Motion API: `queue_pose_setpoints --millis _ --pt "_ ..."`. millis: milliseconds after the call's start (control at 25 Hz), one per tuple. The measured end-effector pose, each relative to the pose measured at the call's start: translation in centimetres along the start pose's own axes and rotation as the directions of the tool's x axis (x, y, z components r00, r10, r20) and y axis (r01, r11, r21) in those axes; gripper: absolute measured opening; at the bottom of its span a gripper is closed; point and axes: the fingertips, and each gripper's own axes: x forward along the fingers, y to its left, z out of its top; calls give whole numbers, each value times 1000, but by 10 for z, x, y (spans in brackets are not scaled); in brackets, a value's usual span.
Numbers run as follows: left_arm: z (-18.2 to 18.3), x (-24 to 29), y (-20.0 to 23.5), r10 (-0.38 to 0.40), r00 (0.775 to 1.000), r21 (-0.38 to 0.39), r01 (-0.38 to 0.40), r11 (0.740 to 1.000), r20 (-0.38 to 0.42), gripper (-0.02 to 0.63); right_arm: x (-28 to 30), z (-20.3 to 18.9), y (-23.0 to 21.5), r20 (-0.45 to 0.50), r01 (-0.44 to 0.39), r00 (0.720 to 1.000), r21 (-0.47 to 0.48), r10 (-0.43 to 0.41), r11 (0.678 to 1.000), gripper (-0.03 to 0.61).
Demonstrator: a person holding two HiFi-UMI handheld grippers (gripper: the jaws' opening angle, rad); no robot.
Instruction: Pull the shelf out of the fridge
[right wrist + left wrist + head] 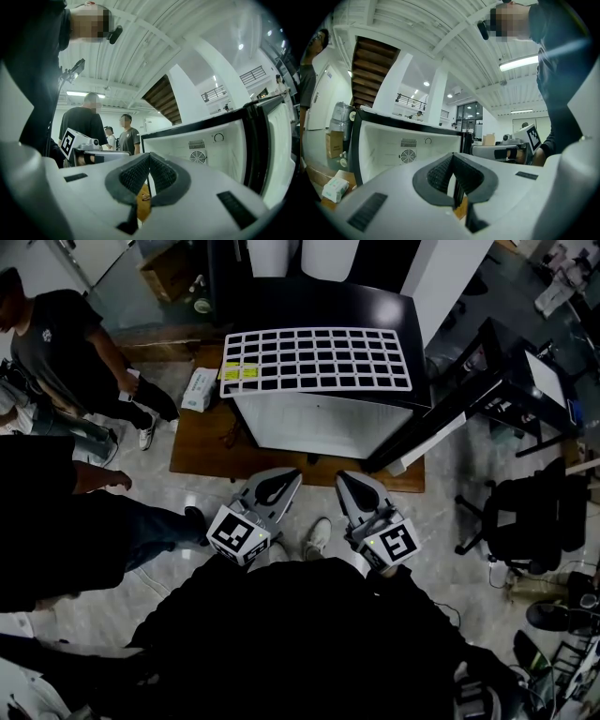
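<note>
**Shelf lies on the fridge top**

The white wire shelf (317, 360) lies flat atop the open mini fridge (323, 423), long axis left to right, straight ahead of both grippers. Left gripper (284, 476) and right gripper (348, 478) sit about equally near, fingers closed on nothing.

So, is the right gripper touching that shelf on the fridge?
Apart. The head view shows a gap between the right gripper and the fridge, with the shelf on top.
</note>
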Motion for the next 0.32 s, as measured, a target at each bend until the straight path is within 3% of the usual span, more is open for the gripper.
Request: queue_pose_setpoints --millis 320 --pt "1 28 -13 17 1000 4 -17 1000 -17 6 -15 5 -25 5 -8 1000 14 8 1000 6"
